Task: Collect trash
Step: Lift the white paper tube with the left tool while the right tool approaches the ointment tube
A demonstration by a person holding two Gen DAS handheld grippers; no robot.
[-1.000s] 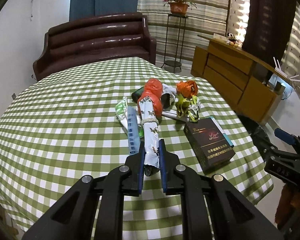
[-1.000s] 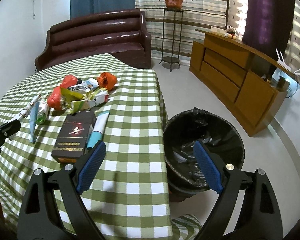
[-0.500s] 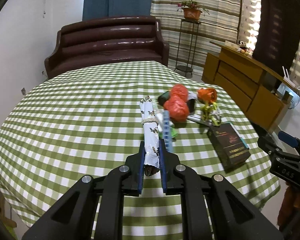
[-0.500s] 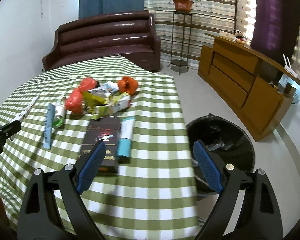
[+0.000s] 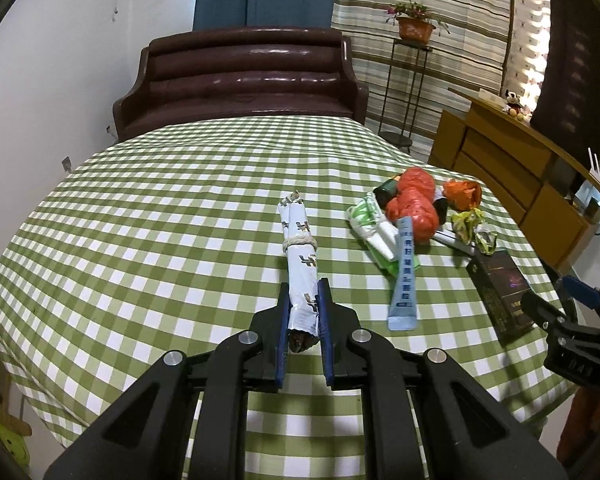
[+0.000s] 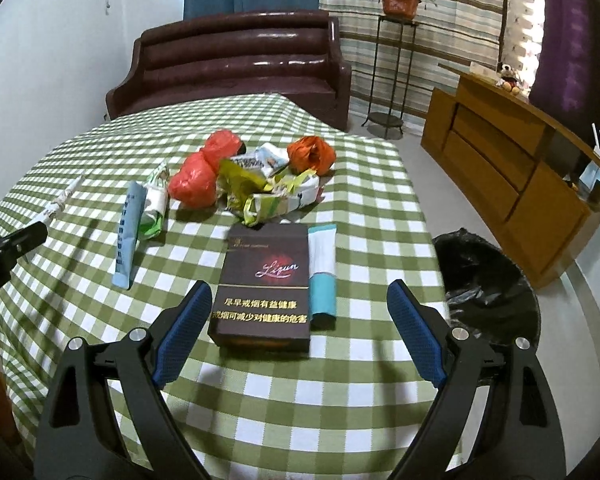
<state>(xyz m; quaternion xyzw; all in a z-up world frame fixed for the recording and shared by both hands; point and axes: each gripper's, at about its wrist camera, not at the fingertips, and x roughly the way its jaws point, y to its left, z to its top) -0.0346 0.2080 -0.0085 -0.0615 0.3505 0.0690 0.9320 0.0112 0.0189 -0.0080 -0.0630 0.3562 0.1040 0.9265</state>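
My left gripper [image 5: 303, 286] is shut on a rolled paper tube [image 5: 300, 248] tied with string, held above the green checked tablecloth [image 5: 160, 240] to the left of the trash pile. The pile holds red bags [image 6: 196, 176], an orange bag [image 6: 312, 154], yellow-green wrappers [image 6: 268, 196] and a blue sachet [image 6: 126, 236]. My right gripper [image 6: 299, 286] stands open over the near end of a dark cigarette box [image 6: 264, 280], with a white and teal tube [image 6: 322, 268] beside it. Nothing touches its pads.
A bin with a black liner [image 6: 488, 276] stands on the floor right of the table. A brown sofa [image 6: 228, 64] is behind the table, a wooden sideboard [image 6: 512, 168] and a plant stand [image 6: 396, 60] to the right.
The left gripper has carried the roll leftward, away from the pile. The right gripper has swung left from above the bin to above the dark box.
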